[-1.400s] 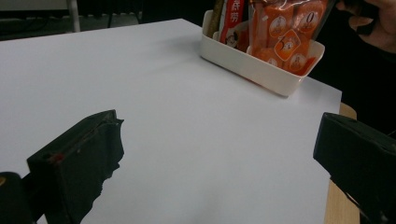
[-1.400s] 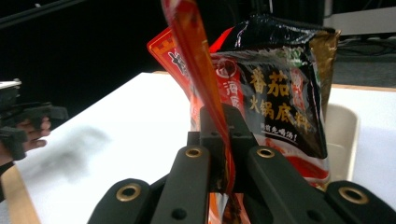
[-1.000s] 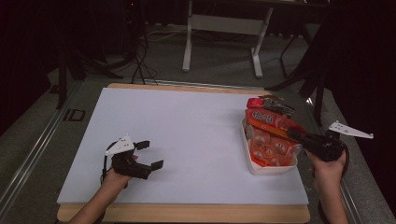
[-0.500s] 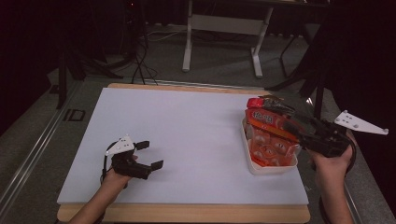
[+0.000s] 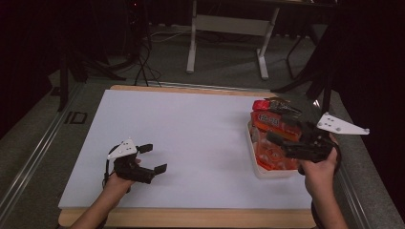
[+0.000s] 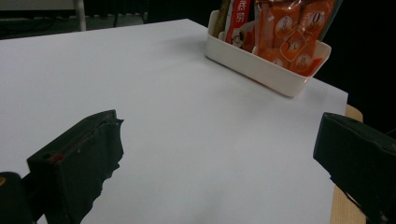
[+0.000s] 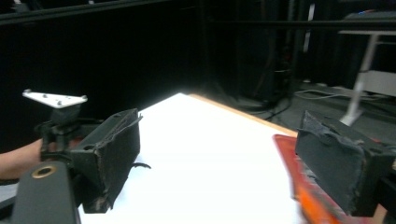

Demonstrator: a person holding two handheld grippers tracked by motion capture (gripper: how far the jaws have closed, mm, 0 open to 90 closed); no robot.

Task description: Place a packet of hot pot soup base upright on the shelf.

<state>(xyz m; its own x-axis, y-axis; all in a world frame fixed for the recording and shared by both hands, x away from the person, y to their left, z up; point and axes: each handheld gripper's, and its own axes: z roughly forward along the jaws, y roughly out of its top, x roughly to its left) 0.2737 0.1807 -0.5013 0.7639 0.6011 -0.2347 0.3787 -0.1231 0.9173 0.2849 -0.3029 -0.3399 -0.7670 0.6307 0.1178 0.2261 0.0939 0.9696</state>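
Observation:
A white tray (image 5: pixel 260 170) stands at the table's right edge, packed with orange and red snack packs (image 5: pixel 271 122). My right gripper (image 5: pixel 282 144) hovers just over those packs and points left across the table. Its jaws have just been opening and now stand wide, with nothing between them. In the right gripper view my right gripper (image 7: pixel 215 163) spans bare table, with an orange-red pack (image 7: pixel 299 189) low beside one jaw. My left gripper (image 5: pixel 154 158) rests near the front left, open and empty. In the left gripper view my left gripper (image 6: pixel 219 163) faces the tray (image 6: pixel 261 65) and its packs (image 6: pixel 289 35).
The white table top (image 5: pixel 191 138) has a wooden rim at the front and back. Dark floor, cables and a white desk frame (image 5: pixel 227 24) lie beyond the far edge. The left gripper (image 7: pixel 56 121) and its hand appear far off in the right gripper view.
The right gripper has lifted above the tray's packs and its jaws have spread apart. The left gripper has stayed where it was.

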